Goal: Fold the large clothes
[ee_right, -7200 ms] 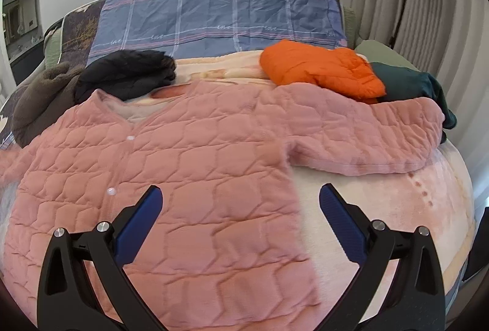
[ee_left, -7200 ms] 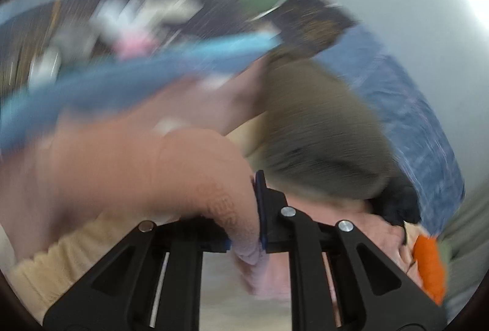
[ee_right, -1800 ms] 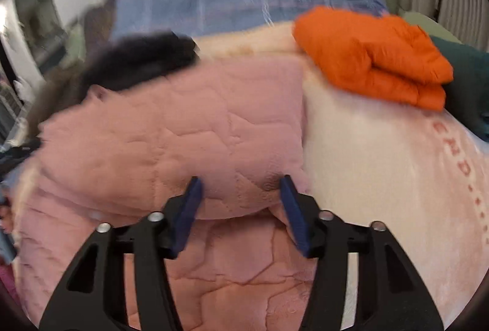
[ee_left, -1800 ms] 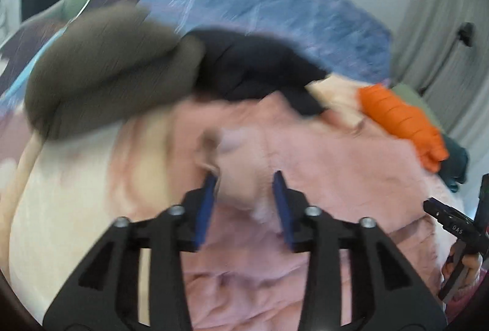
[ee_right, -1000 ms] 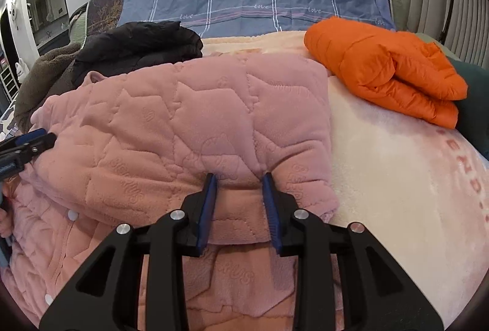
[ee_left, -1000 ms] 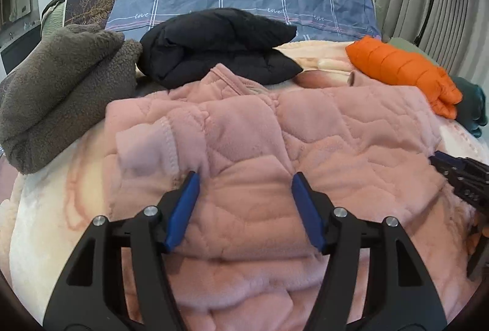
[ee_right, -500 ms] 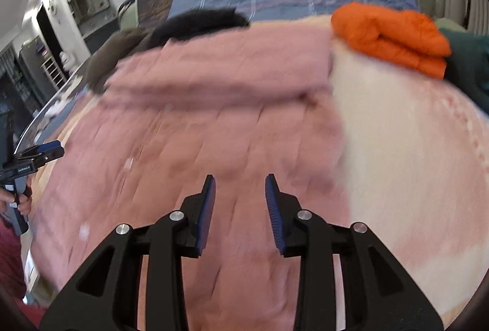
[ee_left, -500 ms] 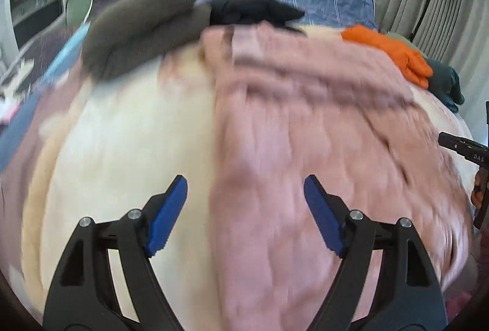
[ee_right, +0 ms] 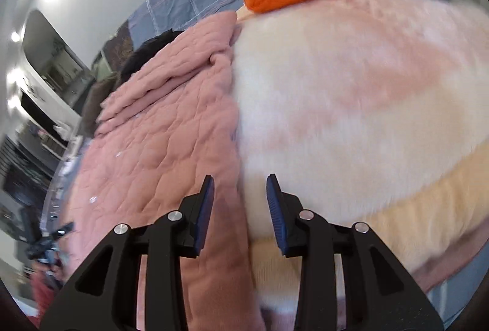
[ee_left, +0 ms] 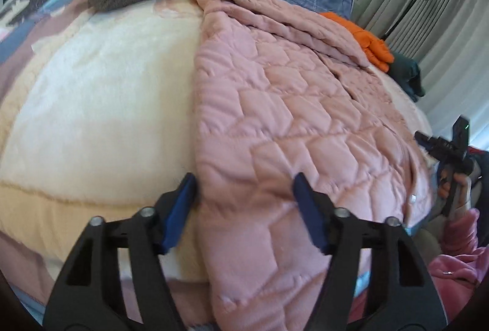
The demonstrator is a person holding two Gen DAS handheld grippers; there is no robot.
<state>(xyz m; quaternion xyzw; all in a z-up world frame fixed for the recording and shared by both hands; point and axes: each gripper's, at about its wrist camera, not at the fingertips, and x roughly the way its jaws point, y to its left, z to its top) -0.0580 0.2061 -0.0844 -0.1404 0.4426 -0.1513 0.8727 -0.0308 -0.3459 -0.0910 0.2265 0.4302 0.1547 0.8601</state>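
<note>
Pink quilted jacket (ee_left: pixel 275 104) spread on cream fleece blanket (ee_left: pixel 101 92), sleeves folded across at 12 o'clock. Left gripper (ee_left: pixel 244 202) spread wide astride the 9 o'clock hem edge; right gripper (ee_right: pixel 240 208) narrowly parted astride the 3 o'clock edge.

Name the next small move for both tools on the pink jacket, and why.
Probably close both on the hem corners. The left tool and right tool are open, each straddling a side edge of the pink quilted jacket, whose sleeves look folded in; the bottom could then fold toward the collar.
</note>
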